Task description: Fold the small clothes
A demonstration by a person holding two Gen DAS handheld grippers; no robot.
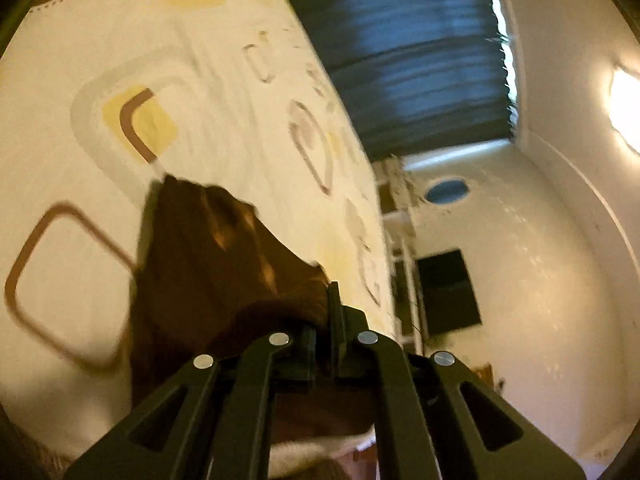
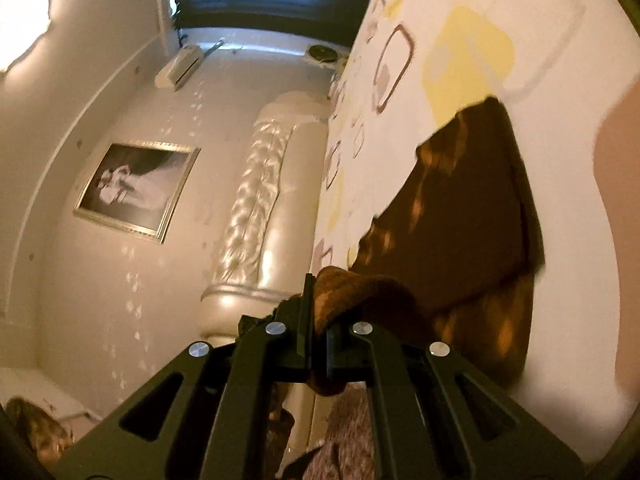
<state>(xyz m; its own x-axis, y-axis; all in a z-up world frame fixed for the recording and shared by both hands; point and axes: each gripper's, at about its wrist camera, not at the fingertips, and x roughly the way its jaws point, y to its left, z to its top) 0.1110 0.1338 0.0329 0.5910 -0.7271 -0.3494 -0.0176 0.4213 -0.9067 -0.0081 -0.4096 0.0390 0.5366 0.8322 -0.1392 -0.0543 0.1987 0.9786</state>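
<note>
A small brown garment (image 1: 208, 256) lies partly on the cream patterned bedspread (image 1: 192, 40), one edge lifted. My left gripper (image 1: 326, 312) is shut on a bunched brown edge of it, the cloth trailing away to the left and down. In the right wrist view the same brown garment (image 2: 460, 216) stretches from the bedspread (image 2: 540, 20) up to my right gripper (image 2: 316, 312), which is shut on another fold of its edge. Both views are tilted and motion-blurred.
A dark blue curtain (image 1: 408, 60) hangs beyond the bed's far edge. A padded cream headboard (image 2: 256, 200), a framed picture (image 2: 136, 190) and an air conditioner (image 2: 182, 66) are on the wall. A dark screen (image 1: 448, 292) sits on the other wall.
</note>
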